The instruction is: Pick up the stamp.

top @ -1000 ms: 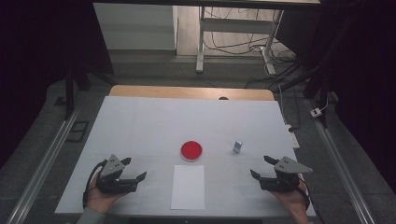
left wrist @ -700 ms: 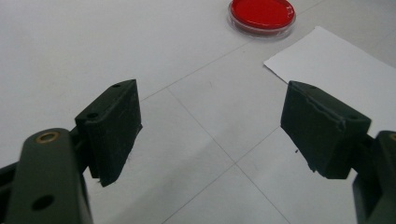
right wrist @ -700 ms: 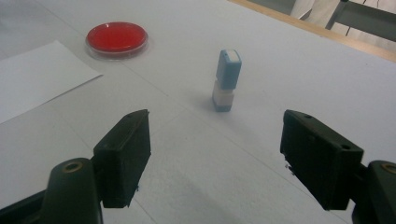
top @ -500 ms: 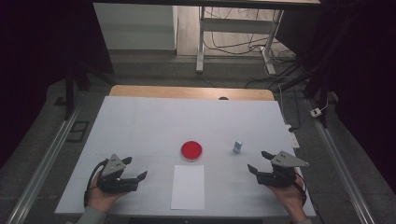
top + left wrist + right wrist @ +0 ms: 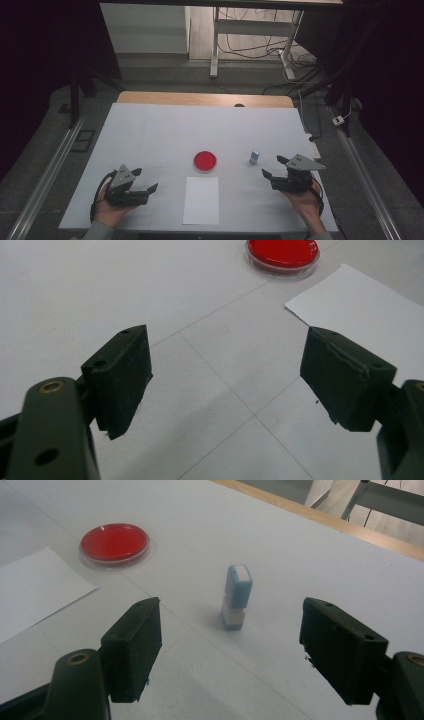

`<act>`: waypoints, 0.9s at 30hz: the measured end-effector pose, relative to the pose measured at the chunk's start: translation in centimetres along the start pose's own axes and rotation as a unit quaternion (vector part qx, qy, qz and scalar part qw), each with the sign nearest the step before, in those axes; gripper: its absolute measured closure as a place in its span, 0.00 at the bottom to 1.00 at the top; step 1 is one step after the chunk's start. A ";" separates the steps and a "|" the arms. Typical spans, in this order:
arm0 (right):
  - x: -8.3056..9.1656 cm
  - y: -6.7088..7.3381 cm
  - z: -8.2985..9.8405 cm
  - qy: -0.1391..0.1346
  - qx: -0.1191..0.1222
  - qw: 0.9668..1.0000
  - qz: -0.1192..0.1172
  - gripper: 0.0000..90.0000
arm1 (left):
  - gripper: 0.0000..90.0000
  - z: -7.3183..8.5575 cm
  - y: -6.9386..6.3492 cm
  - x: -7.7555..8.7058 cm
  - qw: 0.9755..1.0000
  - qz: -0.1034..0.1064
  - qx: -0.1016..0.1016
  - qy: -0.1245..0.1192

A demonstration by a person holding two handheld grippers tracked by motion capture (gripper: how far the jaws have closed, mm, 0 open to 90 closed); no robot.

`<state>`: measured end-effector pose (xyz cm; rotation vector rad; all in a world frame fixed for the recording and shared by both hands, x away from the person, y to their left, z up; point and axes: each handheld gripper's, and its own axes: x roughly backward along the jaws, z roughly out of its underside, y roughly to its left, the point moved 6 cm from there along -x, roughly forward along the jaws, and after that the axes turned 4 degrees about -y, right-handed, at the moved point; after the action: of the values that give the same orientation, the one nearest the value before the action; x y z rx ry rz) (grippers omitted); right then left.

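Small blue-capped stamp (image 5: 236, 598): stood upright on the white worktop (image 5: 150, 130), right of the red dish (image 5: 205, 161), just beyond the right claw (image 5: 275, 167), whose jaws are spread wide and empty. Judged light, rigid, easily toppled; best gripped across the lower body. Left claw (image 5: 146, 180) is held open near the paper sheet (image 5: 201, 200).

Both hands rest low near the person, the left gripper (image 5: 147, 181) and right gripper (image 5: 274, 167) each gaping wide.

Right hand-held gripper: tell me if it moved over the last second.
Yes. The right hand-held gripper shifted leftward and slightly forward, closing on the small blue-capped upright stamp, which stayed put on the white table.
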<state>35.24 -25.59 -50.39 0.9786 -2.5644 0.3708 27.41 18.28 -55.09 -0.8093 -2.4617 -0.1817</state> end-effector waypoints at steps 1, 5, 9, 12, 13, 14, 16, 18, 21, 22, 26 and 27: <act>0.0 0.0 0.0 0.000 0.000 1.000 0.000 0.27 | 0.23 0.0 0.0 0.0 1.000 0.000 0.000 0.000; -0.7 -0.2 -0.4 0.006 0.002 1.000 0.001 0.27 | 0.23 0.0 0.0 -0.1 1.000 0.000 0.001 0.001; -1.3 -0.3 -0.6 0.008 0.002 1.000 0.003 0.27 | 0.23 0.1 0.0 -0.1 1.000 0.000 0.001 0.002; -1.5 -0.4 -0.6 0.008 0.000 1.000 0.003 0.27 | 0.23 0.1 0.0 -0.1 1.000 0.000 0.002 0.003; -1.6 -0.5 -0.6 0.011 0.000 1.000 0.005 0.27 | 0.23 0.1 0.0 -0.1 1.000 0.000 0.002 0.003; -1.8 -0.5 -0.7 0.013 -0.001 1.000 0.004 0.27 | 0.23 0.1 0.0 -0.1 1.000 0.000 0.003 0.003; -2.1 -0.6 -0.8 0.014 -0.002 1.000 0.005 0.27 | 0.23 0.1 0.0 -0.1 1.000 0.000 0.003 0.004; -2.2 -0.6 -0.9 0.012 -0.001 1.000 0.005 0.27 | 0.23 0.1 0.0 -0.2 1.000 0.000 0.003 0.004; -2.8 -0.7 -1.1 0.017 0.000 1.000 0.005 0.27 | 0.23 0.1 0.0 -0.2 1.000 0.000 0.003 0.004; -2.9 -0.8 -1.2 0.018 0.002 1.000 0.006 0.27 | 0.23 0.1 0.0 -0.2 1.000 0.000 0.003 0.004; -3.5 -1.0 -1.5 0.019 0.001 1.000 0.006 0.27 | 0.23 0.1 0.0 -0.2 1.000 0.000 0.003 0.004; -3.5 -1.0 -1.5 0.019 0.001 1.000 0.006 0.27 | 0.23 0.1 0.0 -0.1 1.000 0.000 0.003 0.004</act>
<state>38.66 -23.71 -50.46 0.9484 -2.5370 0.3925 27.46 18.26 -55.27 -0.8054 -2.4532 -0.1770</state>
